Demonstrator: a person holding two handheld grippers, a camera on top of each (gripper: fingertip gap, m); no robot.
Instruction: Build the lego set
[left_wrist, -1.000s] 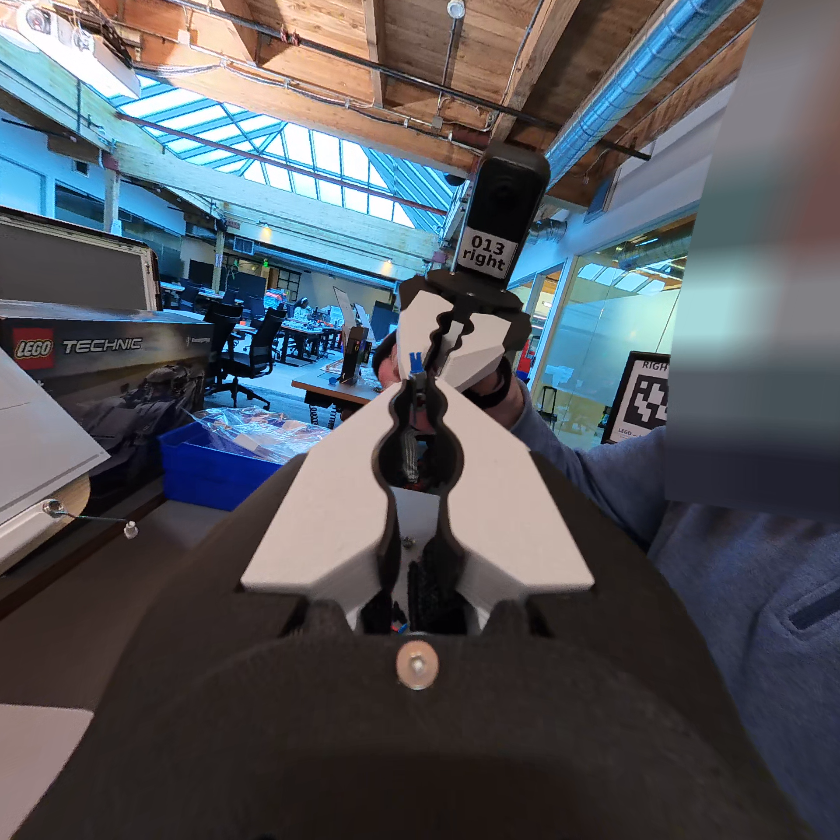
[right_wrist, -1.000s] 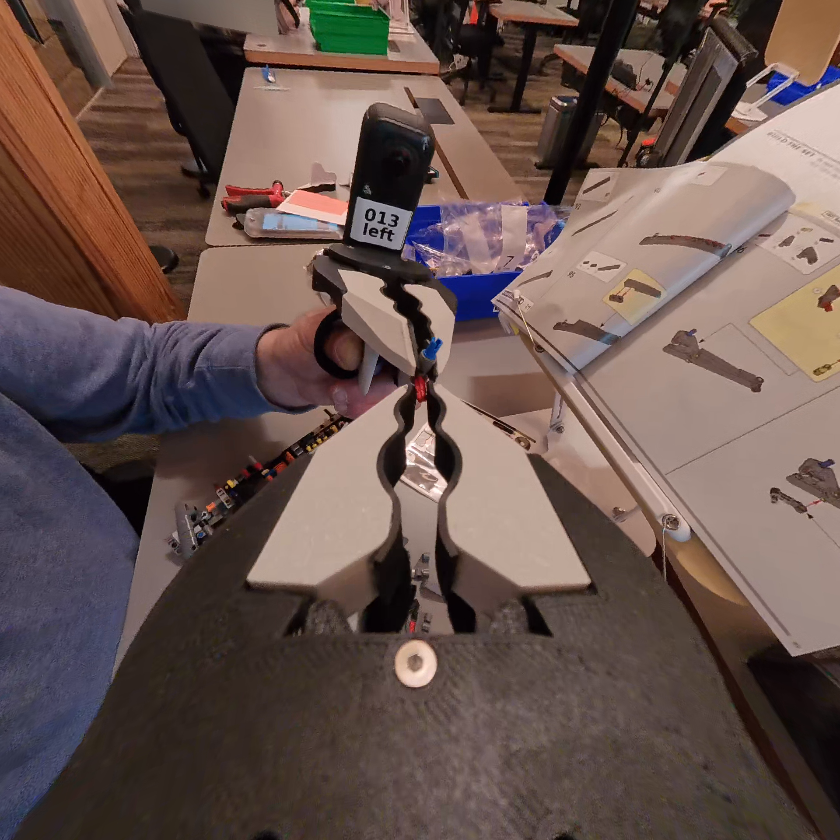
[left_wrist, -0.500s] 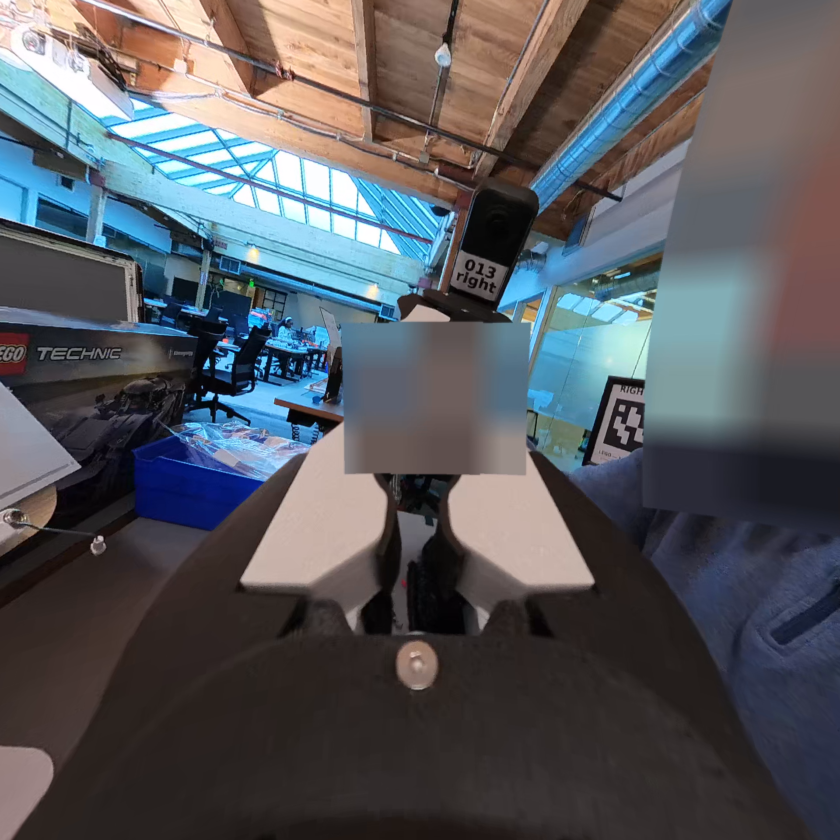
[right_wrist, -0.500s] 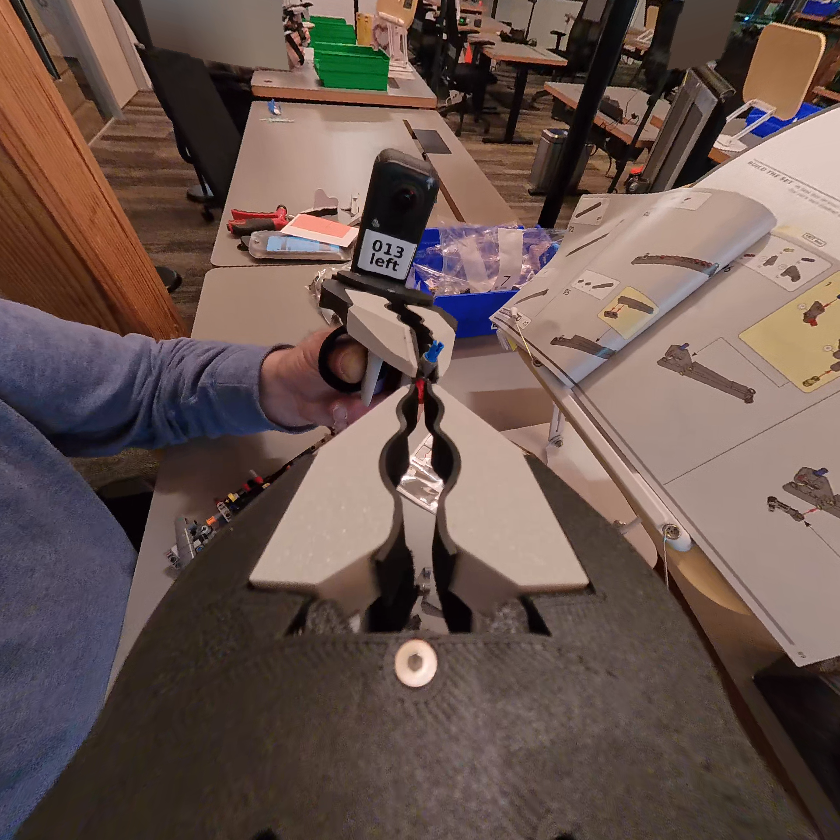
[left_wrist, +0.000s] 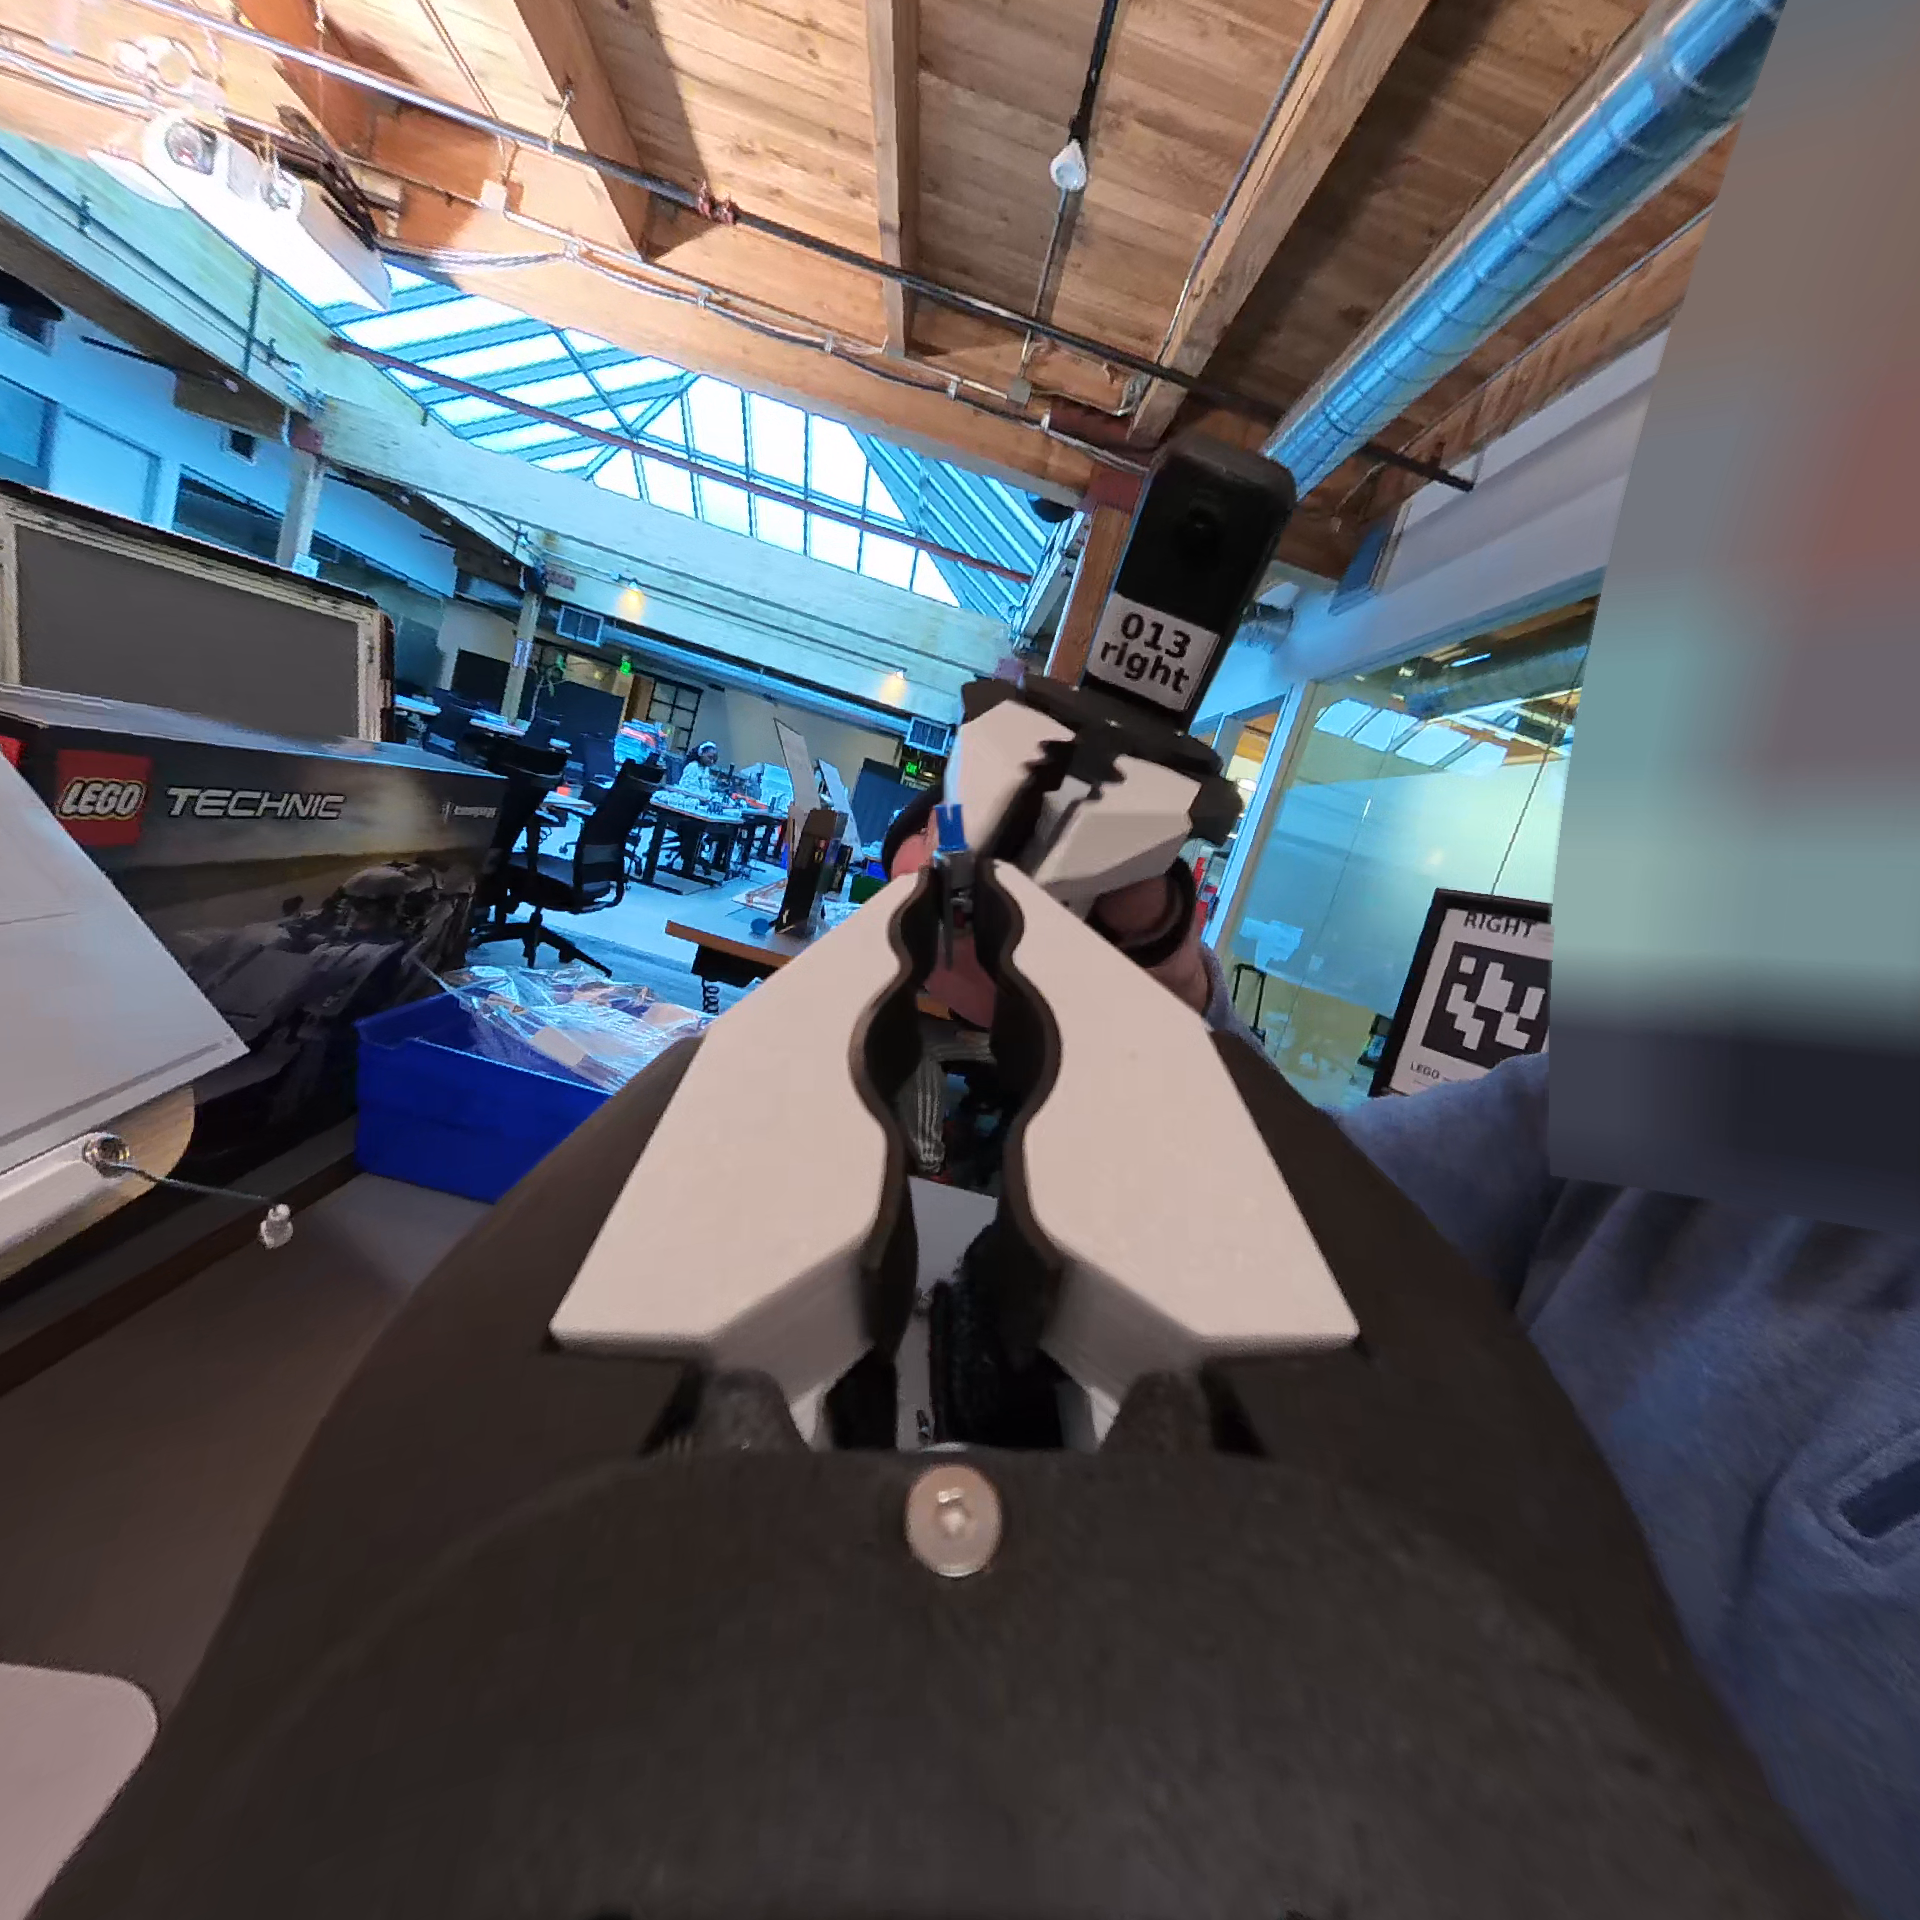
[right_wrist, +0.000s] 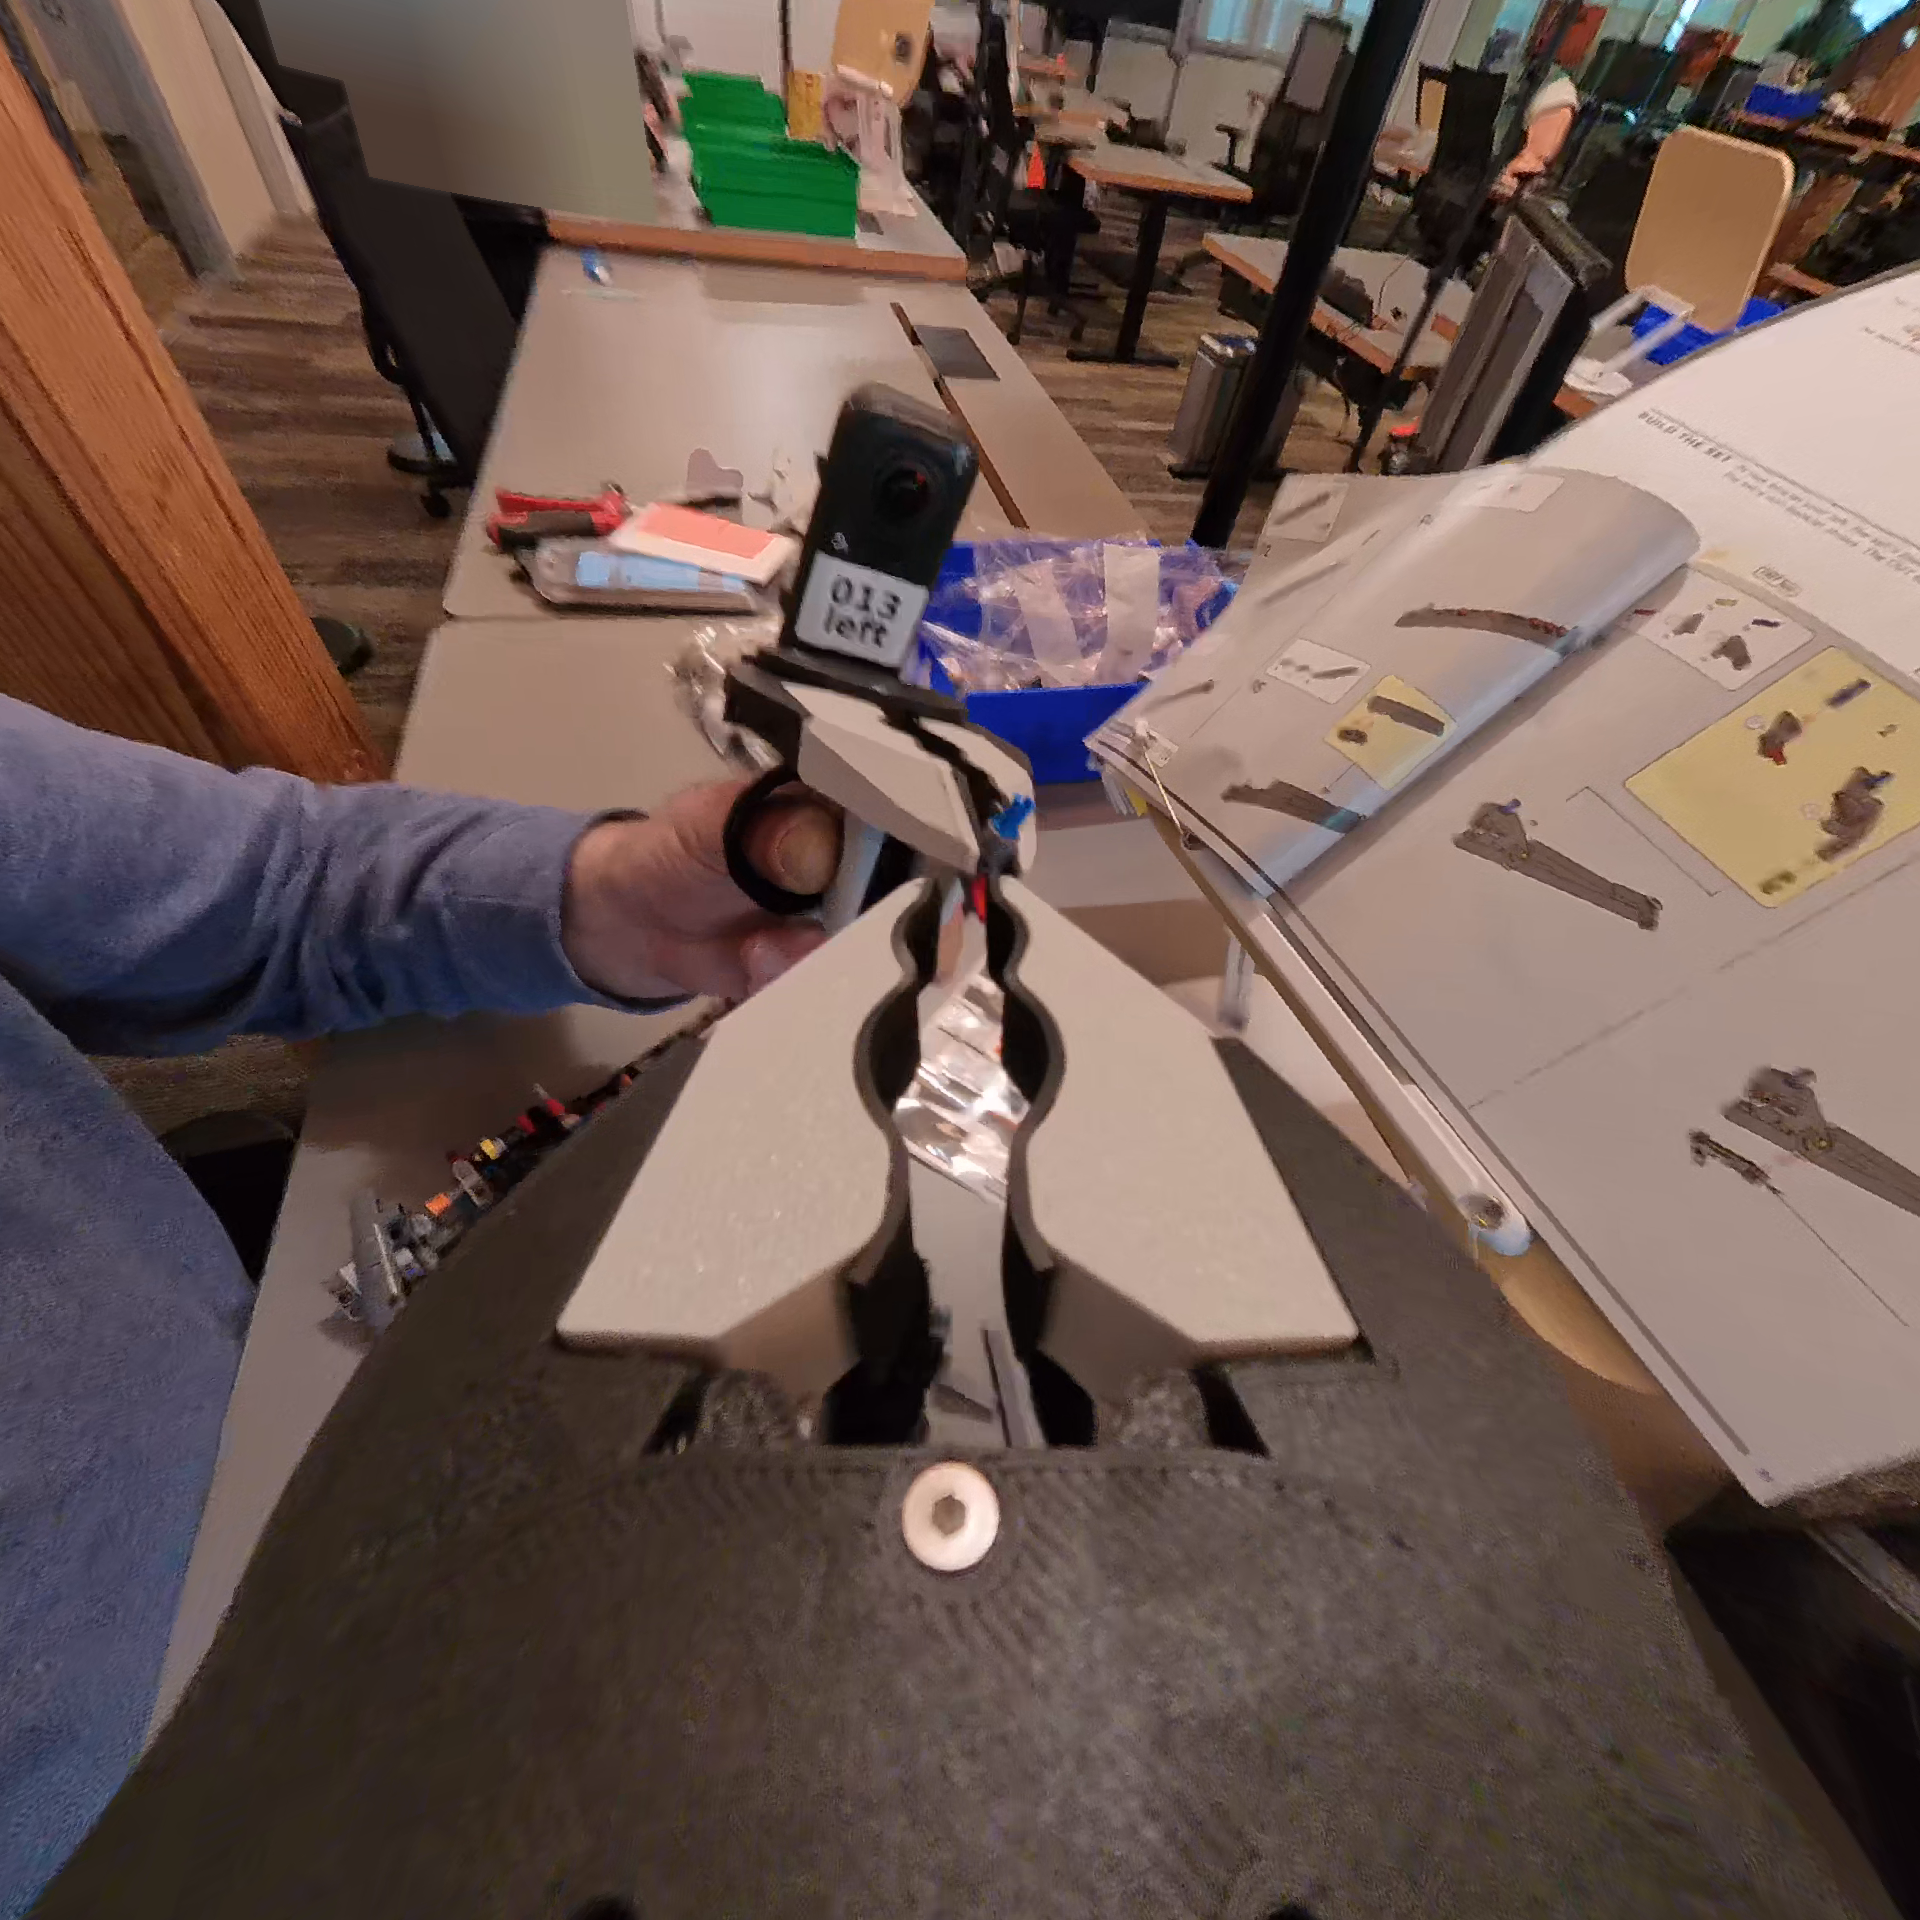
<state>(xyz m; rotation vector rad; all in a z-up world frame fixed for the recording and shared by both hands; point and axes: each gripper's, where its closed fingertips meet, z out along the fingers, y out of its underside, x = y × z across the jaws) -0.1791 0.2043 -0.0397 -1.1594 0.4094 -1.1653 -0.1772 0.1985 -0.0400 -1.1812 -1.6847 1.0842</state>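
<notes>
Both grippers are held in the air, tip to tip. My left gripper is shut on a small dark grey Lego piece with a blue pin sticking out past its tips. It also shows in the right wrist view, tilted, with the blue pin visible. My right gripper is shut on a small red piece that touches the left gripper's piece. The right gripper shows in the left wrist view just beyond the blue pin.
An open instruction booklet leans on a stand at the right. A blue bin of plastic bags stands behind, and a Lego box beyond it. A partly built Lego assembly and a clear bag lie on the grey table. The tips of both grippers are at nearly the same place.
The two grippers have stayed tip to tip. The left gripper has tilted over to the right in the right wrist view, and both have shifted slightly.
</notes>
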